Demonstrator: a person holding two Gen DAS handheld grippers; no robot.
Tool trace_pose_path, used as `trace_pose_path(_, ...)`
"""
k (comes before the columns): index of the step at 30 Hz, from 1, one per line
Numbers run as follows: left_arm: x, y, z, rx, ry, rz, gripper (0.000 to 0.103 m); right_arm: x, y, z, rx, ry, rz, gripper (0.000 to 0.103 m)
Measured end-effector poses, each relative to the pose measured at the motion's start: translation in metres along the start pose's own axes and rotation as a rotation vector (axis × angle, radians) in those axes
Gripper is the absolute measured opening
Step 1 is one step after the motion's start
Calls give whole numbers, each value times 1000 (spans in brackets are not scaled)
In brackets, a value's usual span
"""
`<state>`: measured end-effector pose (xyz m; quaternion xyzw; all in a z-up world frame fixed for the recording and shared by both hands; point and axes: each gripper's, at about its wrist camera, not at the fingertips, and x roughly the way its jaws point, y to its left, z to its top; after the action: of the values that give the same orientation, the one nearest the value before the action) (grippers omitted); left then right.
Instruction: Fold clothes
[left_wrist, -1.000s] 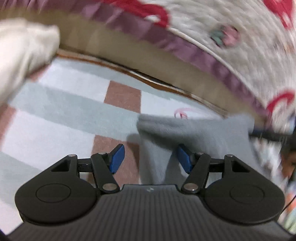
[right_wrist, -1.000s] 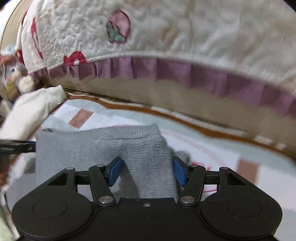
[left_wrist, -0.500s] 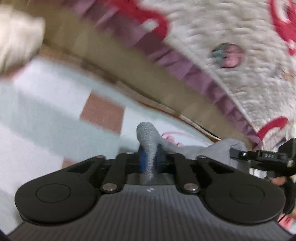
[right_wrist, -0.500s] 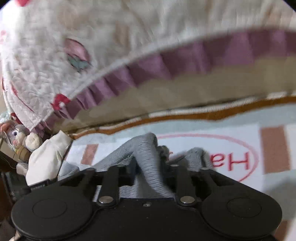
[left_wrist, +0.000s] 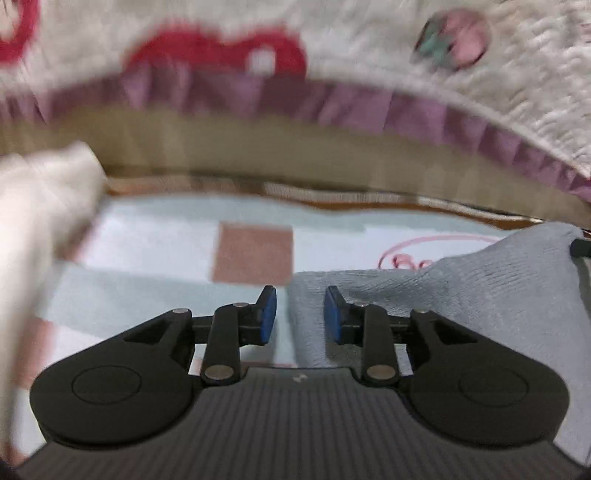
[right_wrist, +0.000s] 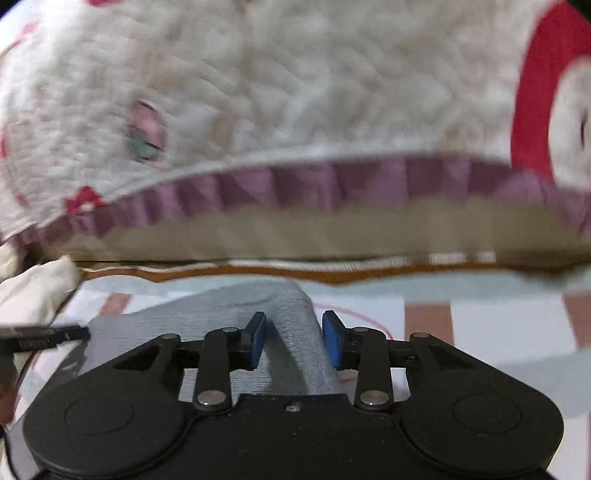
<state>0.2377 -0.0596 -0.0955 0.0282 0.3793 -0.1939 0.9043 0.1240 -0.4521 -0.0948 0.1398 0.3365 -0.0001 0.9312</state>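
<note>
Grey knitwear (left_wrist: 480, 291) lies on the checked mat (left_wrist: 147, 258) near the quilt (right_wrist: 295, 92), one corner between each parted claw, left gripper (left_wrist: 300, 314) and right gripper (right_wrist: 294, 339). Neither grips; closing evenly should keep the fold square.

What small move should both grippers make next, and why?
Probably draw both back from the grey knit garment. The left gripper and right gripper are open, and the fabric lies between their blue pads, apparently unclamped, on the checked mat.
</note>
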Motion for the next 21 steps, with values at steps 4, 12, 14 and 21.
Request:
trace_pose_path(4, -53, -11, 5, 22, -90, -185, 33, -30, 34, -4, -221, -58, 86, 45)
trace_pose_path(12, -16, -48, -28, 127, 210, -211, 24, 39, 88, -26, -537, 150, -32, 82)
trace_pose_path(14, -14, -43, -48, 157, 189, -129, 15, 50, 80, -24, -488, 185, -52, 87)
trace_pose_path(21, -56, -13, -70, 8, 23, -114, 15, 48, 47, -13, -273, 241, 14, 88)
